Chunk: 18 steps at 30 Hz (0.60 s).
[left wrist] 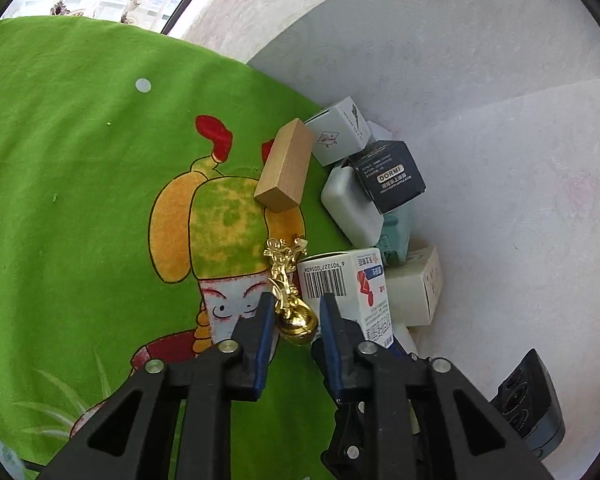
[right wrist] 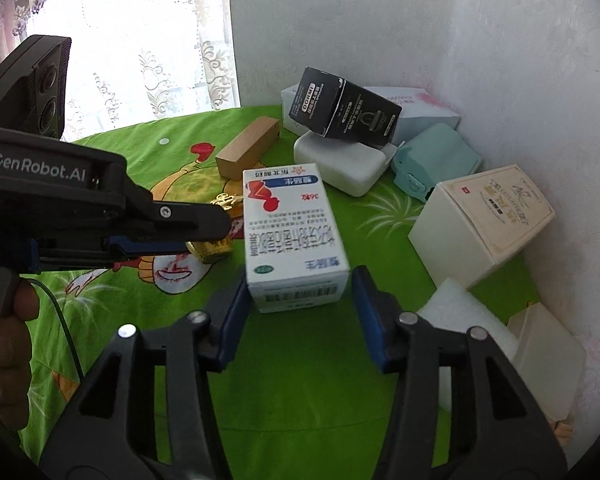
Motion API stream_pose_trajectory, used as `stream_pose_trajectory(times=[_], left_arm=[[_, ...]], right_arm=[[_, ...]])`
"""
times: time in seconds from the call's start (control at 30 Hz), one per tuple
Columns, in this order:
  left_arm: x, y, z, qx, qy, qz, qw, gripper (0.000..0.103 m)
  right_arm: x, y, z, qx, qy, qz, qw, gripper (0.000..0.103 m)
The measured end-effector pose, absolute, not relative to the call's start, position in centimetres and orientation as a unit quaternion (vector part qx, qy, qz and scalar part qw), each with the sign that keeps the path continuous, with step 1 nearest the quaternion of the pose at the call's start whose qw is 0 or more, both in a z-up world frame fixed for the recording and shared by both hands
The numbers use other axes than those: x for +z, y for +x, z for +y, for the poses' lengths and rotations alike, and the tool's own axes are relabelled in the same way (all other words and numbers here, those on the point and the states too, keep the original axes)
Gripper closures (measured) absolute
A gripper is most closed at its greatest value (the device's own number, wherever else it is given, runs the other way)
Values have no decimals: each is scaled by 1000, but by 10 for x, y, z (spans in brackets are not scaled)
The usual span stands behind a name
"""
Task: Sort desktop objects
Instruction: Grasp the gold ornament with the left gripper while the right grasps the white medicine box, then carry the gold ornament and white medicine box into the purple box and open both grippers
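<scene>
So the left tongs sit apart around the little gold ornament on the green tabletop, pads not quite touching its round base. Looks like shiny metal, probably slippery and a bit dense, with a thin leafy top I'd avoid; pinch the bulb. The right tongs are wide apart, straddling the white medicine box, which is light cardboard that crushes easily.

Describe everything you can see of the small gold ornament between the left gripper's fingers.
The small shiny gold ornament looks metallic: a round bulb base and a leafy filigree stem pointing away from the left gripper. It sits on the green printed cloth, beside the white barcoded medicine box, between the gripper's blue-padded fingers; whether they touch it is unclear.
</scene>
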<state>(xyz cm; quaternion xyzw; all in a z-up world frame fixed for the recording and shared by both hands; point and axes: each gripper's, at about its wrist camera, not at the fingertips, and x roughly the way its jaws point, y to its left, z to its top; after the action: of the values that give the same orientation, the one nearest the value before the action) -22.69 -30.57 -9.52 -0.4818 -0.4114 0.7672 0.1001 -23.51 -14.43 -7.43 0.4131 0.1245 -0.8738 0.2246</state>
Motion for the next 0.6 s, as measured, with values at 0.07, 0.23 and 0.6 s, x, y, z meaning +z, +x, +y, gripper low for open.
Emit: stream_pose_trajectory(times=[0.07, 0.23, 0.6], left_arm=[[-95, -227, -306, 769, -480, -410, 101, 81], [-92, -224, -308, 772, -475, -409, 101, 84], [-52, -170, -322, 805, -434, -394, 88, 84]], right_arm=[[-75, -237, -143, -874, 414, 119, 225, 57], [-72, -231, -139, -877, 410, 112, 223, 59], [-43, -197, -130, -886, 395, 81, 231, 60]])
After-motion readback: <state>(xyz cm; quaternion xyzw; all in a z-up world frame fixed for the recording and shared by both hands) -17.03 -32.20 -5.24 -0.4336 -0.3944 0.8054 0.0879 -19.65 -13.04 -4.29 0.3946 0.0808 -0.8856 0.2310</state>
